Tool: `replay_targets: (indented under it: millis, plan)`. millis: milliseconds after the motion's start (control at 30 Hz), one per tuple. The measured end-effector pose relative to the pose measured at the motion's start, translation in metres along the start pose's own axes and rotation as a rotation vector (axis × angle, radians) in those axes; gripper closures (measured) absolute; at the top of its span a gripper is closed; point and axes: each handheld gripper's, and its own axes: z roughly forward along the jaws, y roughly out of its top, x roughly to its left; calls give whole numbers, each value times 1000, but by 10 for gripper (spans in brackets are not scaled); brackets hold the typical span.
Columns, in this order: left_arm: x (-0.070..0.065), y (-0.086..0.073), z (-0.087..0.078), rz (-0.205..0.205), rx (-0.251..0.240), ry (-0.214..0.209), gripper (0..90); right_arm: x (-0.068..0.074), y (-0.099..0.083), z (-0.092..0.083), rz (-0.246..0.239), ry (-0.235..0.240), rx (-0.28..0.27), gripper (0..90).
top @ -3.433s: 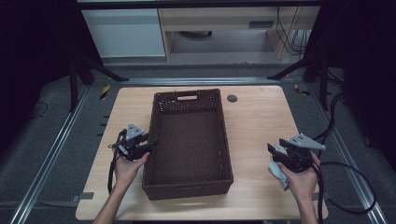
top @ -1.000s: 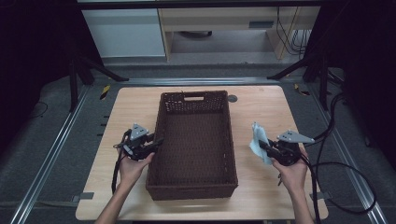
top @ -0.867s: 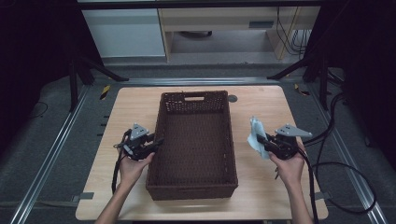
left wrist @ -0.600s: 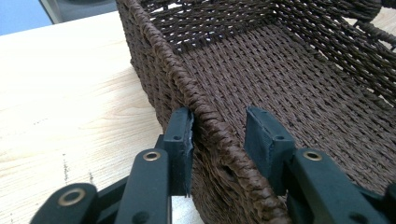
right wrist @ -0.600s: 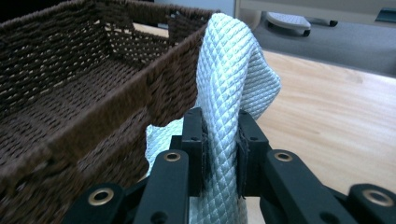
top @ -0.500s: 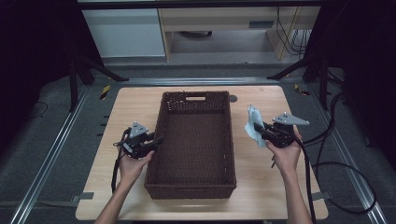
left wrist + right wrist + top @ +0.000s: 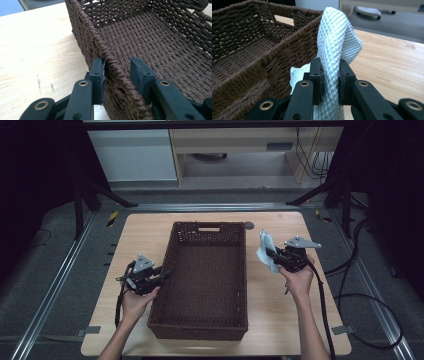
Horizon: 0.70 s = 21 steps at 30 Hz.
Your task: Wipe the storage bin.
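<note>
A dark brown woven basket (image 7: 209, 227) stands with nothing inside it in the middle of the wooden table. My left gripper (image 7: 162, 274) is at its left wall. In the left gripper view the jaws (image 7: 117, 67) straddle the rim (image 7: 85, 22); they have just been closing. One pad touches the weave and the other stands a little off it. My right gripper (image 7: 274, 256) hovers just right of the basket's far half, shut on a pale blue quilted cloth (image 7: 266, 251). The cloth (image 7: 334, 32) rises folded from between the pads of my right gripper (image 7: 330, 67), beside the basket wall (image 7: 249, 62).
Bare tabletop (image 7: 280, 320) lies right of the basket and in front of my right hand. A small dark round spot (image 7: 249, 225) sits by the basket's far right corner. Cables (image 7: 350, 295) trail off the table's right side.
My right gripper has carried the cloth from the table's near right toward the far half of the basket's right side, rising slightly. The basket now sits squarer than at first. The left hand has stayed.
</note>
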Motion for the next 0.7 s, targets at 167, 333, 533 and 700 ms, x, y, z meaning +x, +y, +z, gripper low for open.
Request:
replay_targets:
  millis: [167, 333, 533, 700]
  plan:
    - [-2, 2, -1, 19, 22, 14, 641, 3, 9, 9, -22, 3, -10, 777]
    - [0, -1, -1, -6, 2, -1, 639, 2, 14, 25, -14, 19, -25, 778]
    - [0, -1, -1, -7, 0, -2, 636, -5, 8, 44, 16, 30, -39, 782]
    - [0, -1, -1, -4, -1, -1, 636, -8, 11, 54, 8, 39, -45, 785]
